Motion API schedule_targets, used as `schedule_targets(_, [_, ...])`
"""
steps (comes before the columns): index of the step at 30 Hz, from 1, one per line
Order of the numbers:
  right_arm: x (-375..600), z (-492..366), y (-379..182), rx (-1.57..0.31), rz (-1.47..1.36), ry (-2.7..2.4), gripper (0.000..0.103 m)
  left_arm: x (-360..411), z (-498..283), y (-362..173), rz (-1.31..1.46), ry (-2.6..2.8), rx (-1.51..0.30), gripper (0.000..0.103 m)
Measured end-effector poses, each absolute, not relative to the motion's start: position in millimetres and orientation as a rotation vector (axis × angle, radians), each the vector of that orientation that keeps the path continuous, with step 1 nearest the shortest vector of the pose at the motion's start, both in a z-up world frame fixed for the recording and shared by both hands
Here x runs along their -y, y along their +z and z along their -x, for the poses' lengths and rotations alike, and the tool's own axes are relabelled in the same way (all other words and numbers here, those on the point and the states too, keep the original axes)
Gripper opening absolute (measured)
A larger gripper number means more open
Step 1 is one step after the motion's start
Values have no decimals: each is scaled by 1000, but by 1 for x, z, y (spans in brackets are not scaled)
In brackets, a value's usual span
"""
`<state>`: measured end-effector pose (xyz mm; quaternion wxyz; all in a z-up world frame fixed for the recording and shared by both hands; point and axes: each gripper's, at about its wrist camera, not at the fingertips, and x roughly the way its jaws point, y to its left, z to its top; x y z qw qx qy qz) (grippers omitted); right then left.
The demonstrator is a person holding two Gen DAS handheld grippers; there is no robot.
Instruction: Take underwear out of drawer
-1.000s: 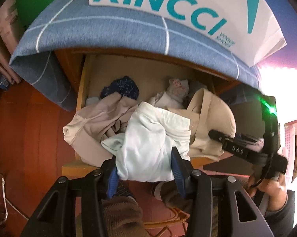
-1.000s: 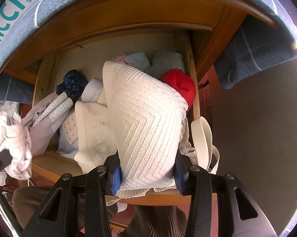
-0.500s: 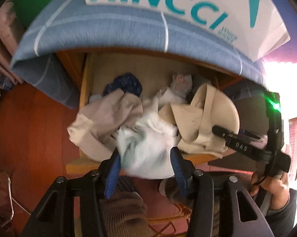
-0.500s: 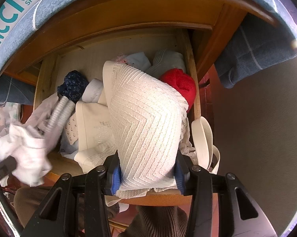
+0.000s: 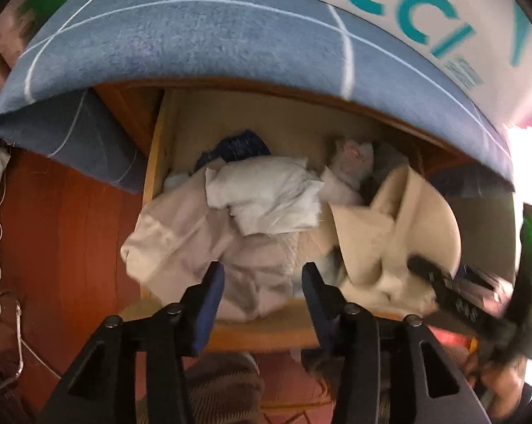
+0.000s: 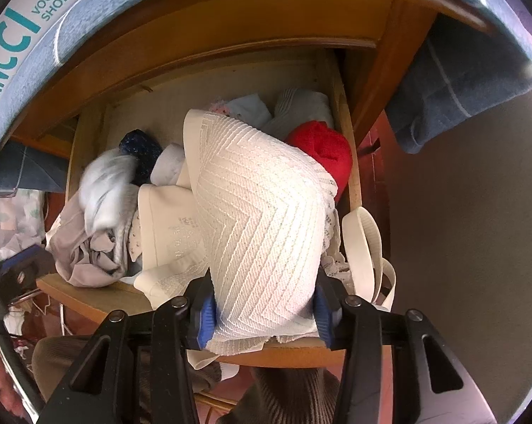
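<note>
R claw (image 6: pixel 264 305): jaws part-closed on the white knit (image 6: pixel 266 219), pads pinching its near edge on both sides, right at the drawer (image 6: pixel 89 298) front lip. Looks like a firm hold, cloth fills the whole gap. The knit humps up over the pile toward the back; a red piece (image 6: pixel 322 150) sits just behind it by the R wall, a strap (image 6: pixel 363 243) hangs over the R rim.

L claw (image 5: pixel 262 300): jaws wide open, nothing between the pads. It hangs over the front rim w/ the beige garment (image 5: pixel 181 236) just ahead and partly below, spilling over the L front corner. The pale white bundle (image 5: pixel 266 198) lies on top of that, further in, apart from the pads. Dark blue piece (image 5: pixel 237 148) behind it near the back. View is motion-blurred so fine detail is soft.

Step, as I read it: mid-extraction. R has its piece gripped but not out yet, most of it is in or over the drawer. L is free.

Next for R: lift up and back toward me, high enough that the far end clears the rim and doesn't drag the cream piece (image 6: pixel 167 219) beside it. For L: go fwd and down onto the bundle, then close. Risk: grabbing the beige layer too.
</note>
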<state>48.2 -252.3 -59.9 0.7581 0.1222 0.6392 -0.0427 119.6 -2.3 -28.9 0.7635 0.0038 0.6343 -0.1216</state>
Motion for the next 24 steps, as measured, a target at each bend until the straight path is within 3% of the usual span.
schedule_targets(1, [252, -48, -60, -1392, -266, -90, 43, 4, -124, -33, -11, -259, -1371, 58])
schedule_targets(16, [257, -51, -62, -1405, -309, -55, 44, -16, -142, -55, -171, -255, -1450, 65])
schedule_targets(24, [254, -51, -62, -1407, -309, -52, 45, -17, -145, -103, -216, -231, -1564, 68])
